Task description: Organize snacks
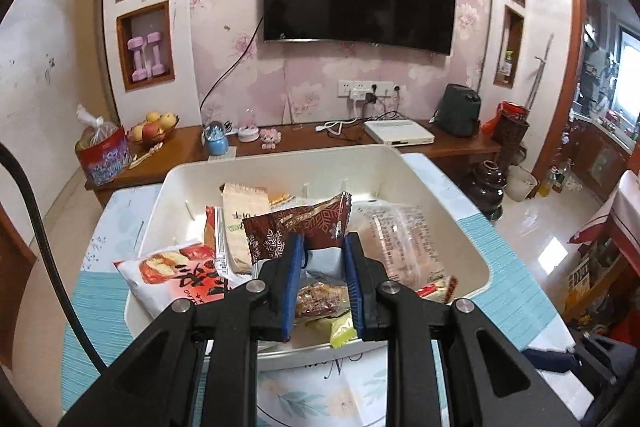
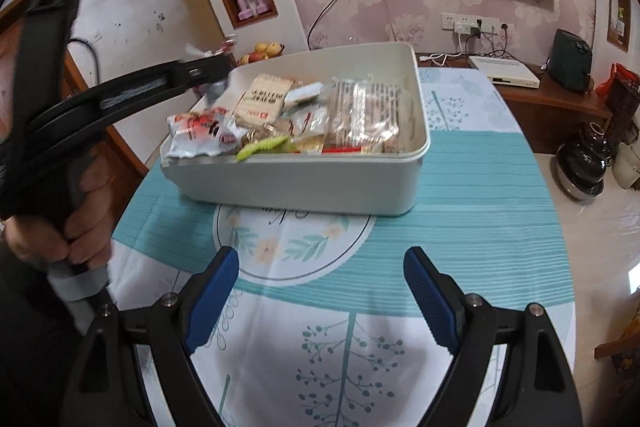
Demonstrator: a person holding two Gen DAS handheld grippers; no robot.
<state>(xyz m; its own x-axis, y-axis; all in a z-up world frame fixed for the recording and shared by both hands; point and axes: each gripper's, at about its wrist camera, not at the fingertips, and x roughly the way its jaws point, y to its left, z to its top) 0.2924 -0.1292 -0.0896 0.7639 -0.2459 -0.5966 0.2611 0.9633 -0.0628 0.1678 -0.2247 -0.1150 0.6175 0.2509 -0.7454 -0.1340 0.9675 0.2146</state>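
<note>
A cream plastic bin (image 1: 440,195) on the table holds several snack packets: a red-and-white one (image 1: 176,275) lying over the left rim, a beige one (image 1: 244,211) and a clear one (image 1: 400,239). My left gripper (image 1: 324,259) hangs over the bin's near half, shut on the pale lower end of a brown snowflake-print packet (image 1: 308,227) that stands up between the blue pads. In the right wrist view the bin (image 2: 304,183) sits ahead, and the left gripper (image 2: 208,71), held by a hand (image 2: 80,211), reaches over its left end. My right gripper (image 2: 320,295) is open above the tablecloth, nothing between its fingers.
The table carries a teal-and-white floral cloth (image 2: 480,179). Behind it runs a low wooden cabinet (image 1: 452,147) with a fruit bowl (image 1: 154,129), a red bag (image 1: 104,155), a white box (image 1: 398,133) and cables. A dark vase (image 2: 584,163) stands on the floor at the right.
</note>
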